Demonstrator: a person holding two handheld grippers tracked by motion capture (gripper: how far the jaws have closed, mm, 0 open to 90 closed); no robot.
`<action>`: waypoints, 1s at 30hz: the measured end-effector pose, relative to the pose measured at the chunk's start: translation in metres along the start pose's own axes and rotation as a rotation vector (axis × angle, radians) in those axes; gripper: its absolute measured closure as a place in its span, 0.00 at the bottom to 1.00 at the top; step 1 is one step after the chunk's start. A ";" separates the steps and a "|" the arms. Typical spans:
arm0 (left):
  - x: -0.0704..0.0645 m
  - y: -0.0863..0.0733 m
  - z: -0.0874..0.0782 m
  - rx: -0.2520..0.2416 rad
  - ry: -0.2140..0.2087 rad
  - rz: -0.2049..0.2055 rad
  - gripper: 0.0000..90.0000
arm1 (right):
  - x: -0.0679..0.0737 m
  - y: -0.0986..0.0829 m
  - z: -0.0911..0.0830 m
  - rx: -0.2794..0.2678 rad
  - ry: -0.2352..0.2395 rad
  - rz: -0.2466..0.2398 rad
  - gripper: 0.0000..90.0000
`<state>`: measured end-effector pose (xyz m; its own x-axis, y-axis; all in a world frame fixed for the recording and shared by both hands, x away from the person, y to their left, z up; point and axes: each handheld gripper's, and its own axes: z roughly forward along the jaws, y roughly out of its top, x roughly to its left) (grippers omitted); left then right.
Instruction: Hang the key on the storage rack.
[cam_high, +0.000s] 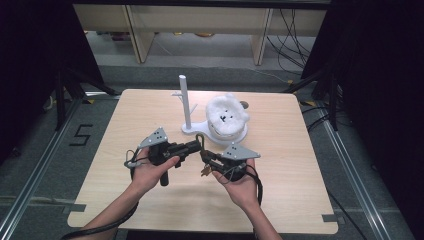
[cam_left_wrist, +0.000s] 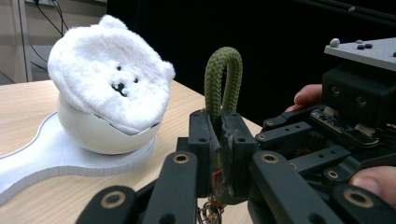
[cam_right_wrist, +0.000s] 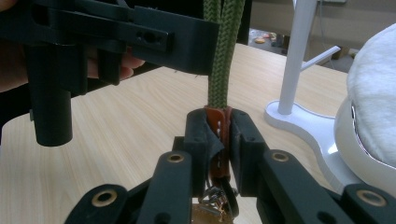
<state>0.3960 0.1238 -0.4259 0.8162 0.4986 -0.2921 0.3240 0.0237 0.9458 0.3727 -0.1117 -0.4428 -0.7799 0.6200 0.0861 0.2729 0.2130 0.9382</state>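
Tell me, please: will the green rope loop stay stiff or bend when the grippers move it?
The green rope loop stands upright above the left gripper, so short lengths probably hold their shape. Its braid suggests it bends easily. The right gripper pinches its brown tab, which probably resists slipping.

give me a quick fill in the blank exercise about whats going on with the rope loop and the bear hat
1. The green braided rope loop is clamped by ____ hand-held grippers.
2. The fluffy white bear-face hat sits on a white ____ form.
3. The right hand-held gripper pinches the loop's ____ leather tab.
4. The white stand's tall post rises to the ____ of the hat in the high view.

Missing words: both; dome-shaped; brown; left
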 end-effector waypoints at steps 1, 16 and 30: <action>-0.001 0.000 0.000 0.000 0.004 0.000 0.93 | 0.001 0.000 0.000 0.000 0.001 0.006 0.88; -0.001 0.004 -0.005 -0.013 0.052 0.086 0.94 | -0.001 0.002 -0.001 -0.009 -0.015 0.014 0.74; 0.009 0.011 -0.018 -0.026 0.116 0.107 0.94 | -0.009 -0.004 -0.015 -0.004 -0.057 0.008 0.66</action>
<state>0.3981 0.1437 -0.4158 0.7842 0.5960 -0.1729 0.2249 -0.0134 0.9743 0.3700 -0.1296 -0.4427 -0.7443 0.6636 0.0748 0.2766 0.2045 0.9390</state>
